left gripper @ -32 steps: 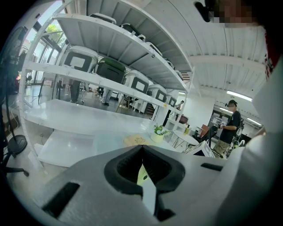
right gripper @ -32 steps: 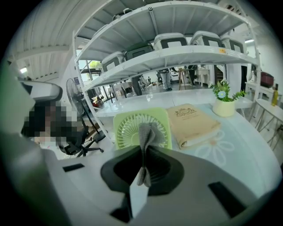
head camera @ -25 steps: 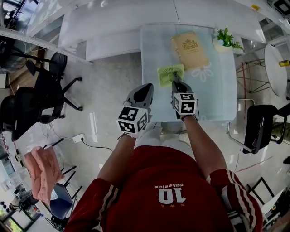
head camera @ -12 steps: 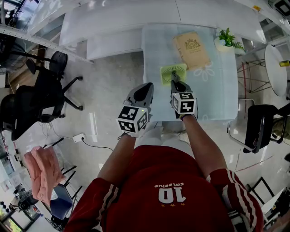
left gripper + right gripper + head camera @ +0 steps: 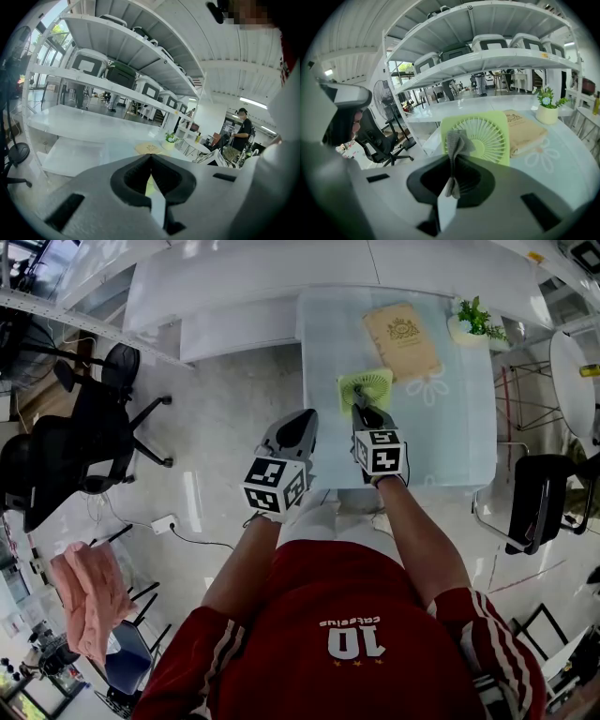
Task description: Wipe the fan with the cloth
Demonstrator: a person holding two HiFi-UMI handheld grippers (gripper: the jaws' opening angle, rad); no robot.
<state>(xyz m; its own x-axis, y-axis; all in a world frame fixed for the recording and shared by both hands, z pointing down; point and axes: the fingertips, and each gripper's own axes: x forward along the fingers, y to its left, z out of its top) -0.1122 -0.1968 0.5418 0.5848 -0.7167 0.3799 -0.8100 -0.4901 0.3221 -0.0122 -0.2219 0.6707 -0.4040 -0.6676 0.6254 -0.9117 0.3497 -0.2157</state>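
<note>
Our right gripper [image 5: 451, 161] clenches its fingers on a grey cloth [image 5: 457, 140], just before the square pale-green fan [image 5: 487, 136] with its round white grille, on the worktop [image 5: 567, 159]. Our left gripper [image 5: 151, 159] has its fingers closed on nothing.

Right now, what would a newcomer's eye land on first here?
The lime-green fan standing on the pale table, straight ahead of the right gripper, which pinches a small grey cloth in front of its grille. Next, the left gripper, shut and empty, by the table's near left corner.
</note>
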